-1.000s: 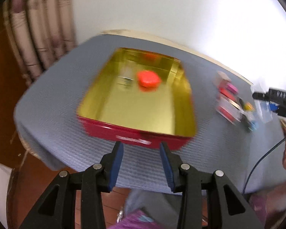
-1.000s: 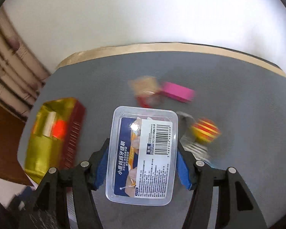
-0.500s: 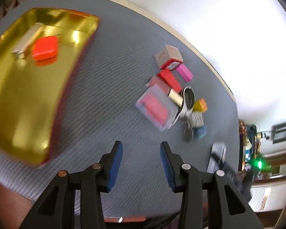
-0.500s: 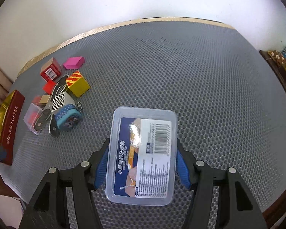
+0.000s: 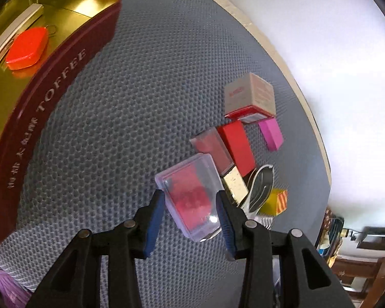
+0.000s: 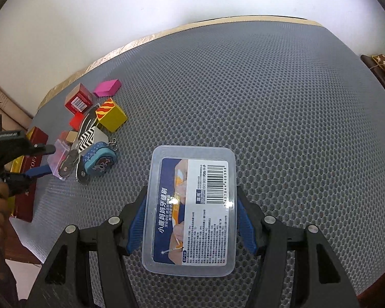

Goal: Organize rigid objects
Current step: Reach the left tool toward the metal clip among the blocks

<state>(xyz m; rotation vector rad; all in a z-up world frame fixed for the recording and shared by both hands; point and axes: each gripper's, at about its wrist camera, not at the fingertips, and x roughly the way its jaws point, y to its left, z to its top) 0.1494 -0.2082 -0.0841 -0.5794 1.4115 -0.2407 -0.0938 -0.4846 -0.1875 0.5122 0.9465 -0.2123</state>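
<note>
The right gripper (image 6: pixel 191 206) clamps a clear labelled box (image 6: pixel 191 209) above the grey mat (image 6: pixel 269 102), probably to carry it to the gold tin (image 5: pixel 10 102). The left gripper (image 5: pixel 190 211) is half open around a small clear case with red contents (image 5: pixel 190 200) at the pile's edge, without pressing it, ready for a grasp

White wall (image 6: pixel 141 12) behind grey-matted table (image 6: pixel 282 102).

My left wrist camera looks steeply down along its blue-padded fingers, close over the grey honeycomb-textured mat (image 5: pixel 131 118). My right wrist camera also tilts down, sitting further right on that mat (image 6: pixel 282 107). Both views share the cluster of small boxes, including the magenta rectangular block (image 5: pixel 270 133) (image 6: pixel 107 88), and the dark red toffee tin (image 5: pixel 51 97) (image 6: pixel 29 169).
</note>
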